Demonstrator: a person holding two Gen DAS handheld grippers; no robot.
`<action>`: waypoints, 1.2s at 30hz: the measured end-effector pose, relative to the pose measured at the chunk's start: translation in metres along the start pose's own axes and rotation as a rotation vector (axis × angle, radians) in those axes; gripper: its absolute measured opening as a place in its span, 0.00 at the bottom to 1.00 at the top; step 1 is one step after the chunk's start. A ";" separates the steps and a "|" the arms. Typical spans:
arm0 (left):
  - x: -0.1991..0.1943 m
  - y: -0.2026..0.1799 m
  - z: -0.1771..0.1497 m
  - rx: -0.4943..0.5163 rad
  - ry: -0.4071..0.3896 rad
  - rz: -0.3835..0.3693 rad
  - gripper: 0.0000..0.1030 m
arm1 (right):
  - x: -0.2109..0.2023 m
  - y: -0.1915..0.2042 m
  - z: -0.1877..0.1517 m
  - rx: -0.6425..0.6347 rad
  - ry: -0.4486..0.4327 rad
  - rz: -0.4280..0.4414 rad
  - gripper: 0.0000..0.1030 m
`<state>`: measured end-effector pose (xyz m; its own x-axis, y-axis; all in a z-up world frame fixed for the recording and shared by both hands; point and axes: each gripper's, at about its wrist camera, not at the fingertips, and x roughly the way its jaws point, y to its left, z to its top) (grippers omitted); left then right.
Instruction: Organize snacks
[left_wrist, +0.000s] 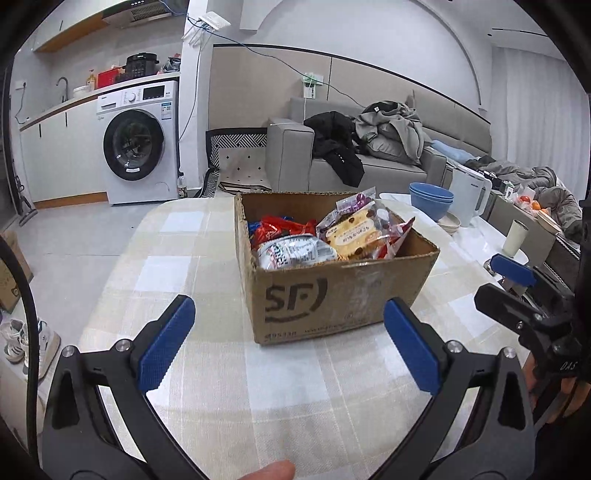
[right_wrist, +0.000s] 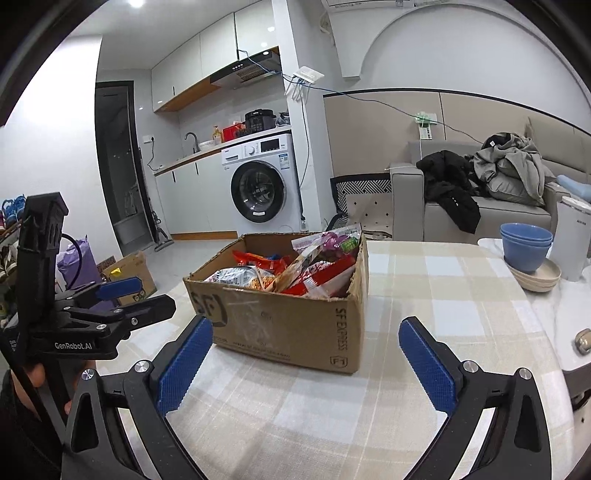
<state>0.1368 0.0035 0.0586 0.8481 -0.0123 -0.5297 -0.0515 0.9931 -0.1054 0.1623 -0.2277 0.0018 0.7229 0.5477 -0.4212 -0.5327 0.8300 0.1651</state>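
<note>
**Things around the room**

A checked tablecloth (left_wrist: 192, 266) covers the surface. Stacked blue bowls (left_wrist: 431, 199) sit on beige plates (right_wrist: 539, 277), beside a white kettle (left_wrist: 471, 194). Further back are a white washing machine (left_wrist: 138, 142) and a grey sofa (left_wrist: 291, 155) with jackets (right_wrist: 509, 166) piled on it.

Both grippers: blk frames, blue textured fingers (left_wrist: 166, 343), silver screws, "GenRobot.AI" mark.

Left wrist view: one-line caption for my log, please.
Open left gripper faces a cardboard box packed with snack packets on the checked tablecloth.
</note>
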 end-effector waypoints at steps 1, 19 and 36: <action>0.000 0.000 -0.004 0.001 0.006 -0.002 0.99 | -0.001 0.000 -0.003 0.005 -0.002 0.005 0.99; -0.009 0.002 -0.041 0.030 -0.054 -0.005 0.99 | -0.015 0.013 -0.029 -0.045 -0.072 0.029 1.00; -0.006 0.000 -0.055 0.045 -0.069 -0.011 0.99 | -0.011 0.016 -0.035 -0.080 -0.081 0.007 1.00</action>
<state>0.1029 -0.0030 0.0159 0.8828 -0.0167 -0.4694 -0.0193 0.9972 -0.0718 0.1304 -0.2244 -0.0222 0.7504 0.5632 -0.3459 -0.5691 0.8167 0.0952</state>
